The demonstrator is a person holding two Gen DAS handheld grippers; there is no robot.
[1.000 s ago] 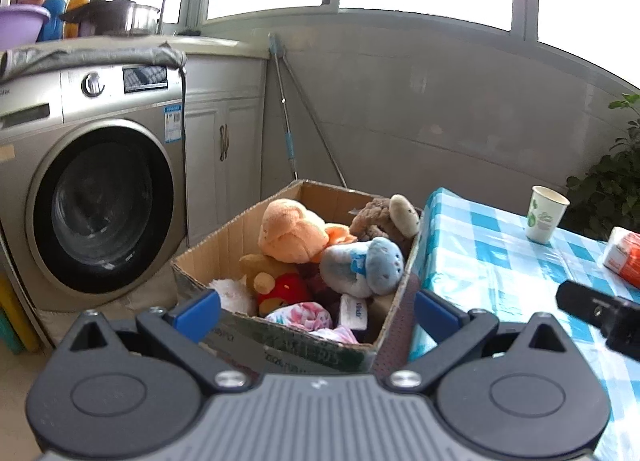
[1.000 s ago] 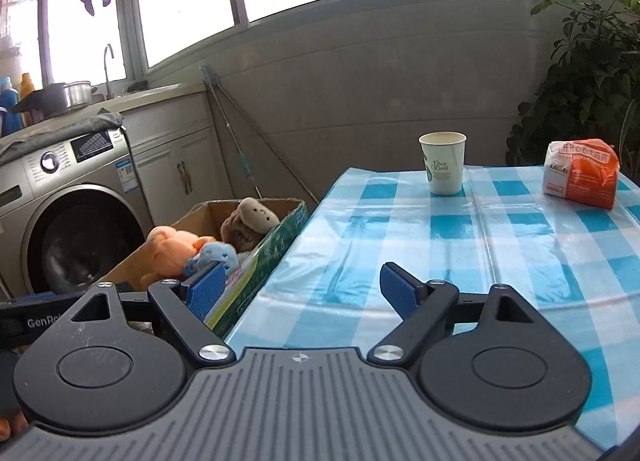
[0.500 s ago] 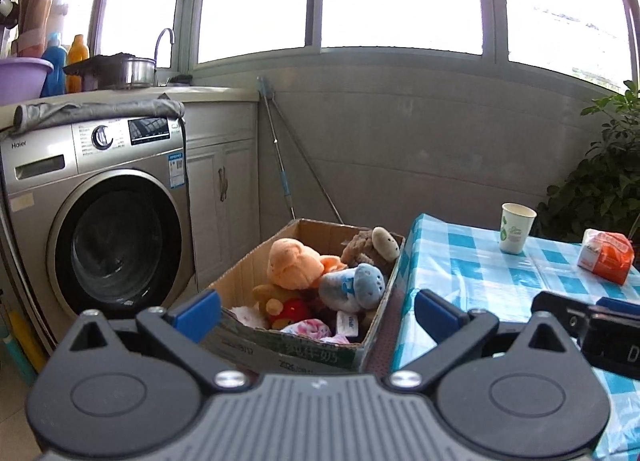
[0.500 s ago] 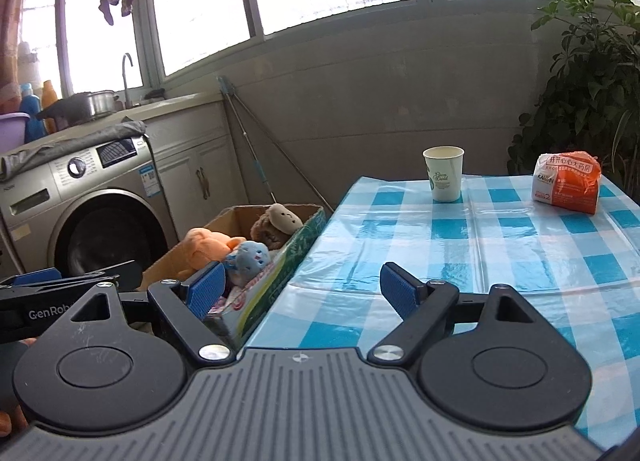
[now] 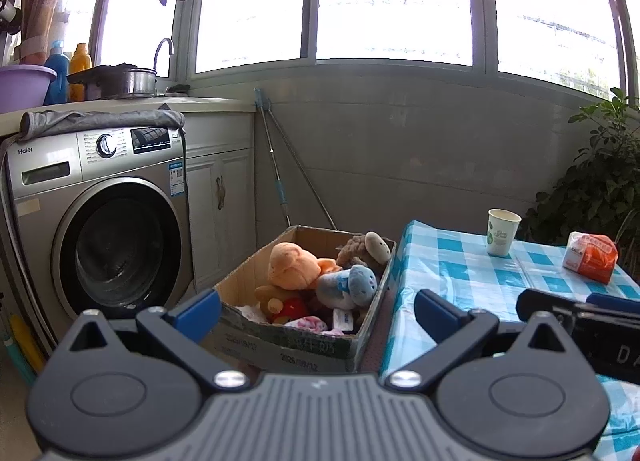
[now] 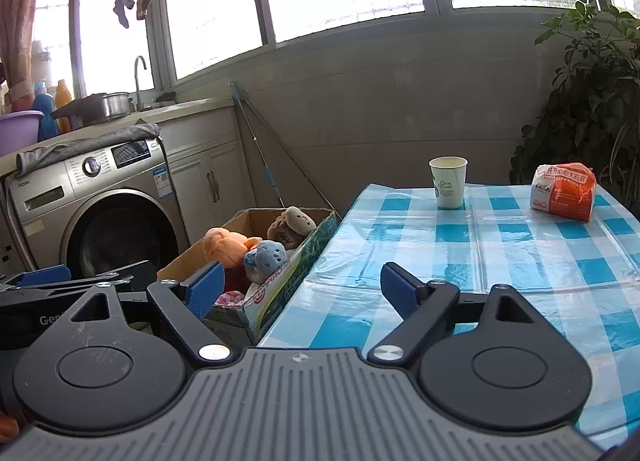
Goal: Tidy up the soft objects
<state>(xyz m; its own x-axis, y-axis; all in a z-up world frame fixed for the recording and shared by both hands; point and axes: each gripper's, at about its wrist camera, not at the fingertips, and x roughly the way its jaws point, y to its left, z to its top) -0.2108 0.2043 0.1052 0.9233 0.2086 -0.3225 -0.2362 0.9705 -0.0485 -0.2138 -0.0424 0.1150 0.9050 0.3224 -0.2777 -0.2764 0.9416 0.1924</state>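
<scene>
A cardboard box [image 5: 244,279] [image 6: 316,235] stands on the floor against the table's left side. In it lie an orange plush [image 5: 292,265] [image 6: 224,247], a blue plush [image 5: 348,287] [image 6: 266,257], a brown plush [image 5: 366,249] [image 6: 290,225] and a red-and-yellow plush [image 5: 286,307]. My left gripper [image 5: 316,311] hangs open and empty, back from the box's near end. Over the table's near left corner my right gripper [image 6: 300,285] is open and empty too. Each gripper shows at the edge of the other's view.
A table with a blue checked cloth [image 5: 452,265] [image 6: 500,245] carries a paper cup [image 5: 502,231] [image 6: 448,181] and an orange packet [image 5: 592,261] [image 6: 564,191]. A washing machine [image 5: 92,217] stands left of the box, a mop [image 5: 276,177] leans behind it, and a plant [image 6: 592,101] fills the far right.
Both grippers have pulled back and risen from the box and table, so the box looks smaller and farther. Both stay open and empty.
</scene>
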